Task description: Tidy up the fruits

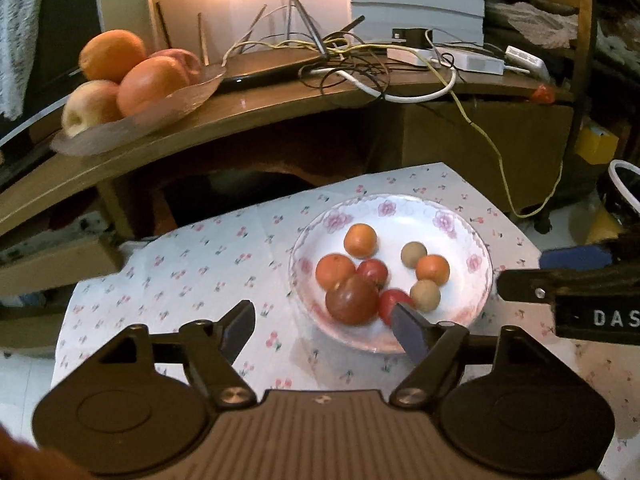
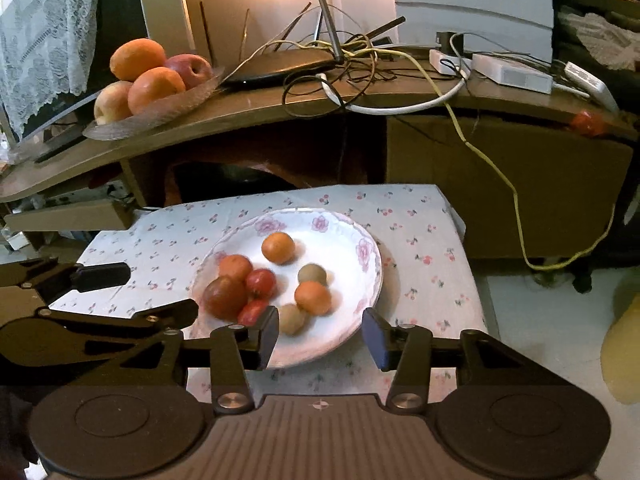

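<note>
A floral plate (image 1: 472, 240) sits on a worktop (image 1: 180, 272) covered in a cherry-print cloth, and the small fruits lie loose in it. Three oranges (image 1: 360, 241) are spread across the dish; two beige round fruits (image 1: 413, 255) sit toward its right side, one behind the other. A large dark-red tomato (image 1: 352, 300) rests at the near left, touching an orange behind it and flanked by two smaller red fruits (image 1: 373, 273).

The left gripper (image 1: 324, 326) hovers at the plate's near-left edge with its jaws spread wide and nothing between them — the right finger's tip overlaps the nearest red fruit in the left wrist view, though I cannot tell whether it touches. The right gripper (image 2: 320, 338) hangs over the plate's near rim (image 2: 372, 264), jaws likewise apart and empty, framing the nearer beige fruit (image 2: 292, 319) from above. In the right wrist view the left gripper's fingers (image 2: 104, 274) reach in from the left, over the cloth.

Behind and higher up, a wooden shelf (image 1: 280, 100) carries a glass dish (image 1: 132, 128) piled with bigger fruit — two large oranges (image 1: 112, 55) and two apples (image 1: 92, 106). Tangled cables (image 1: 360, 60) and white boxes crowd the shelf's right half.
</note>
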A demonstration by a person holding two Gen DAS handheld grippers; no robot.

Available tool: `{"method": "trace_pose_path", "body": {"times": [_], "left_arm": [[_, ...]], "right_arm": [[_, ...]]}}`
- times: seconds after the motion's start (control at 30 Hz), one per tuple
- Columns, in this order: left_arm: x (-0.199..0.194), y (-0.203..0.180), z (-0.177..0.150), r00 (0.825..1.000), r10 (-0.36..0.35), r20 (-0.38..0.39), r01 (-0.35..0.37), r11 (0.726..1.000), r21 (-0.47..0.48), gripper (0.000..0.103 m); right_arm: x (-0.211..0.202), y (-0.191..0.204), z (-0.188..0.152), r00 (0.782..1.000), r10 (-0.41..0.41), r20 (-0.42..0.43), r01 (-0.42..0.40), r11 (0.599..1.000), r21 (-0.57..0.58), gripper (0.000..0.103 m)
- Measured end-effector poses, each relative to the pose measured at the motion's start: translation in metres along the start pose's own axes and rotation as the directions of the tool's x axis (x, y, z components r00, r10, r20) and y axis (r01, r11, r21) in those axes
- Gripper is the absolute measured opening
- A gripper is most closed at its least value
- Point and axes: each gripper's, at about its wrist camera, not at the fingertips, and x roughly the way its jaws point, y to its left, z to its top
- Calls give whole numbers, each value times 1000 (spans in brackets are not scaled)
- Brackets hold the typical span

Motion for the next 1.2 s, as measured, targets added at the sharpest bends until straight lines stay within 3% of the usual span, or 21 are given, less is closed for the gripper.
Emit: {"method": "trace_pose_path", "body": {"times": [0.27,0.53,1.2], "left_arm": [[-29,-2,-23,999,33,-3,-33,999,-27,96],[-53,-4,-47,998,52,-22,-52,998,-36,103],[-90,-3,-81,998,29,-56,-35,995,-97,103]], "right_arm": [[-22,11,-23,1000,2,-21,-1,1000,9,48],[-43,25,-43,1000,8,-17,-8,1000,14,48],[-74,42,-82,1000,6,-31,-5,999,36,49]]}}
